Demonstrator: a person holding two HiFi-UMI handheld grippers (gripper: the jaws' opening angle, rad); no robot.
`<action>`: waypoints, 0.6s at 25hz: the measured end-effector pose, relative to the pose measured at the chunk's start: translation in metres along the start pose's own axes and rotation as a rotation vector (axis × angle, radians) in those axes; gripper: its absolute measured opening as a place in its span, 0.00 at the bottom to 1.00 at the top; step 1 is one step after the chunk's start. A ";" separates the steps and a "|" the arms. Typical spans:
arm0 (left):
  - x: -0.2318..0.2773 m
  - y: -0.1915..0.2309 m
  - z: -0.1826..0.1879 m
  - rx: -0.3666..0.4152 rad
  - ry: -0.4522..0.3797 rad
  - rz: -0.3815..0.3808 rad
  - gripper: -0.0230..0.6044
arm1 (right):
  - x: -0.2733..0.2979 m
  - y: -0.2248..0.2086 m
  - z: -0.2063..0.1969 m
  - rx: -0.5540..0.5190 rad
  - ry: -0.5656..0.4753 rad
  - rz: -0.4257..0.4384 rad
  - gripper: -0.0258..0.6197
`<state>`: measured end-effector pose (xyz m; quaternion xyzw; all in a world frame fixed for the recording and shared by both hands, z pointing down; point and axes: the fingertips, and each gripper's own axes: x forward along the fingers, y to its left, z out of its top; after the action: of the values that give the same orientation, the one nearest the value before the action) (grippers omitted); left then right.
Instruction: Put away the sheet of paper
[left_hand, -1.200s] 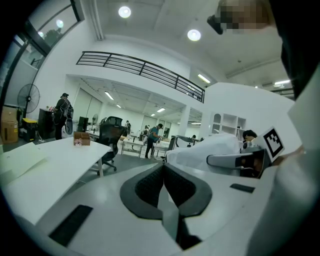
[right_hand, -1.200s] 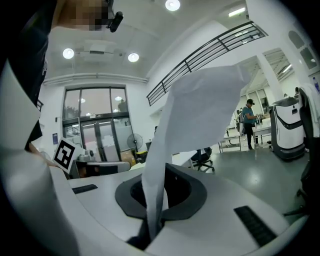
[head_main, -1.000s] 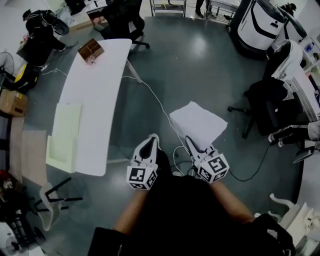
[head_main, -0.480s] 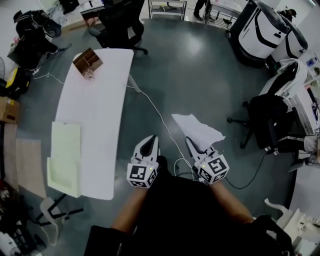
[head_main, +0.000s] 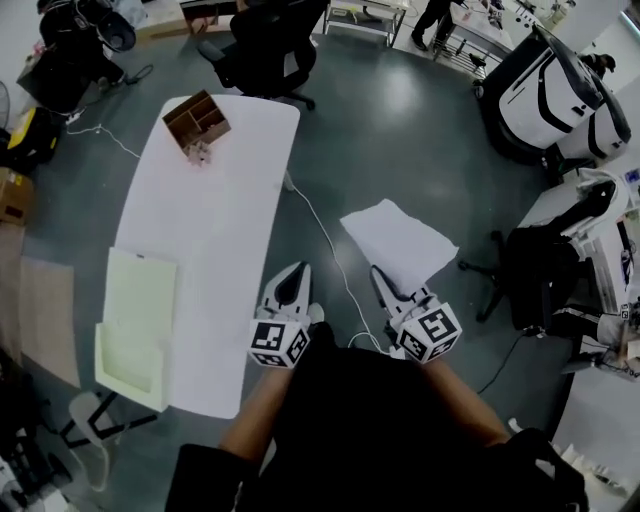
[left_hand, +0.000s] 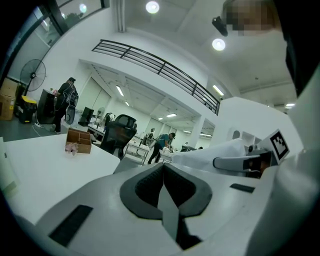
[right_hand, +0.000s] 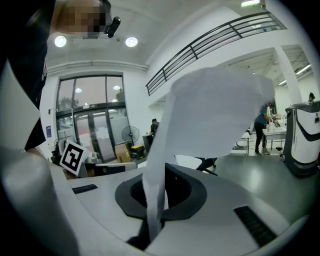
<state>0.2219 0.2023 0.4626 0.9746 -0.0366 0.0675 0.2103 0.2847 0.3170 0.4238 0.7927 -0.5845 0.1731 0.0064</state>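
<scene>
A white sheet of paper (head_main: 400, 243) hangs over the dark floor, pinched by one edge in my right gripper (head_main: 384, 286), which is shut on it. In the right gripper view the sheet (right_hand: 215, 107) rises from between the jaws and bends over to the right. My left gripper (head_main: 289, 277) is beside it at the long white table's (head_main: 205, 230) near right edge, jaws shut with nothing between them. The left gripper view shows its jaws (left_hand: 164, 174) meeting, and the right gripper (left_hand: 245, 162) with the paper (left_hand: 207, 152) at the right.
A brown wooden desk organizer (head_main: 197, 118) stands at the table's far end. A pale green paper tray (head_main: 135, 315) lies at its near left. A cable (head_main: 325, 235) runs across the floor. Black office chairs (head_main: 268, 40) and white machines (head_main: 555, 95) stand around; people are in the background.
Both grippers have travelled across the room together with the paper. The white table now lies closer, right beside the left gripper. The sheet has flapped and spread out again.
</scene>
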 end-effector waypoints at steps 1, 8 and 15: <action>0.002 0.009 0.004 -0.003 -0.007 0.011 0.04 | 0.012 0.001 0.001 -0.007 0.007 0.015 0.04; -0.007 0.076 0.036 -0.005 -0.047 0.101 0.04 | 0.090 0.029 0.024 -0.074 0.031 0.138 0.04; -0.047 0.128 0.046 -0.016 -0.064 0.258 0.04 | 0.132 0.074 0.033 -0.102 0.021 0.302 0.04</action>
<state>0.1683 0.0690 0.4665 0.9617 -0.1690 0.0624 0.2064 0.2584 0.1647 0.4152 0.6927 -0.7049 0.1502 0.0267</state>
